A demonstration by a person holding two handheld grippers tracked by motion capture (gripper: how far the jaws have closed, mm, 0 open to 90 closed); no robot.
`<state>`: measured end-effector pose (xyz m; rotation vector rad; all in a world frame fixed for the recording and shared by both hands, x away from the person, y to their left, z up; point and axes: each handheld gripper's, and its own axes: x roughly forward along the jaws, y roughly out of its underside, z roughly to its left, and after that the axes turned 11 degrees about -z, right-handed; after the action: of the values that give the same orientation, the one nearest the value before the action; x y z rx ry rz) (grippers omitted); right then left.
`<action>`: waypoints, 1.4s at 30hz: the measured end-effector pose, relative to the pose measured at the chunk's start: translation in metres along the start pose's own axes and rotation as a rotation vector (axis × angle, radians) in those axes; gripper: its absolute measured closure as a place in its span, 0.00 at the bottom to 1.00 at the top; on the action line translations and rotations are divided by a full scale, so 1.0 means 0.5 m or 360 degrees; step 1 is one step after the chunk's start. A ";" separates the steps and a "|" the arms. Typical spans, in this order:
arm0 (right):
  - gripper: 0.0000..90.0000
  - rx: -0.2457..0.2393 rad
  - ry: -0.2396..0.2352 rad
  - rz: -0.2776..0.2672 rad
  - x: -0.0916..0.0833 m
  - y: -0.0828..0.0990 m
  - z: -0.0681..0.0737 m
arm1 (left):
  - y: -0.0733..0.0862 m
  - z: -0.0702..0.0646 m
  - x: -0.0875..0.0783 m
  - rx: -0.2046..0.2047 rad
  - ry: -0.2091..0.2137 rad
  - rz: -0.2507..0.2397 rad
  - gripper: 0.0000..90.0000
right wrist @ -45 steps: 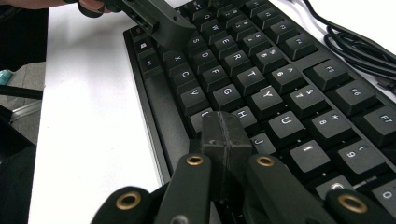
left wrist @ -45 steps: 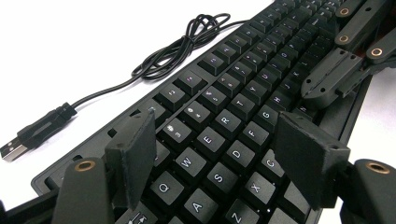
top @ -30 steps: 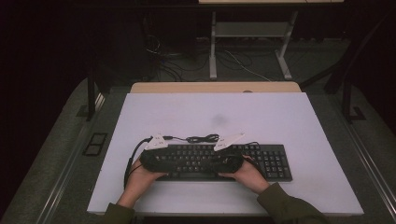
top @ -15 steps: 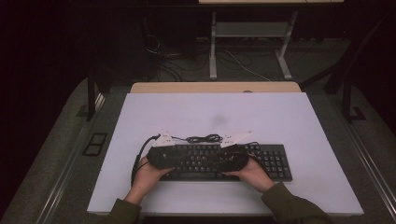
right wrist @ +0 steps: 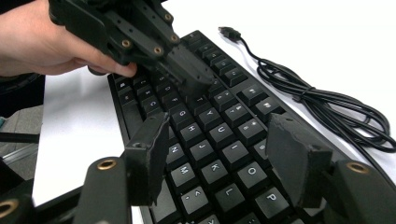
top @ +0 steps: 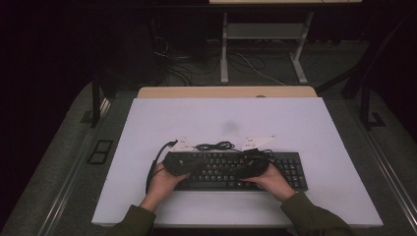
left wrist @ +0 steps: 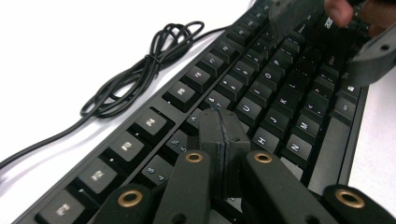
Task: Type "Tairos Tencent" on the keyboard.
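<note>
- Keyboard (top: 231, 169) lies across the lower middle of the high view, long axis left to right, near the table (top: 319, 128) front edge.
- Your left gripper (left wrist: 219, 140) has its fingers just clenched together with nothing between them, tips over the middle keys.
- Your right gripper (right wrist: 219, 158) has fingers just spreading, released, hovering above the keys.
- Coiled cable (top: 214, 145) lies just behind; open table beyond.

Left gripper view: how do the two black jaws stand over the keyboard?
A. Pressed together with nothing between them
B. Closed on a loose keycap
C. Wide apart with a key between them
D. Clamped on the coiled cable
A. The left gripper has its pads pressed flat together above the keyboard, and the coiled cable lies apart on the table.
</note>
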<state>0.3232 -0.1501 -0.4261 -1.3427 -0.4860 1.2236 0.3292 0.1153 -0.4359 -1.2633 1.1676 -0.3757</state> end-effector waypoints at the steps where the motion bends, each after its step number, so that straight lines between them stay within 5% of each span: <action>1: 0.43 0.0003 0.0004 -0.0002 -0.001 0.000 -0.001 | 0.000 0.000 0.002 0.0013 0.0005 0.0017 0.99; 16: 0.38 0.0009 0.0051 -0.0057 -0.031 -0.001 -0.011 | -0.001 -0.002 -0.007 0.0001 0.0013 0.0009 0.98; 42: 0.28 -0.0034 0.0199 -0.0184 -0.178 0.036 -0.016 | 0.029 -0.023 -0.108 -0.0023 -0.0015 -0.0103 0.36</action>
<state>0.2914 -0.2345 -0.4121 -1.3808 -0.4819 1.0355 0.2917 0.1562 -0.4218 -1.3169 1.1249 -0.4092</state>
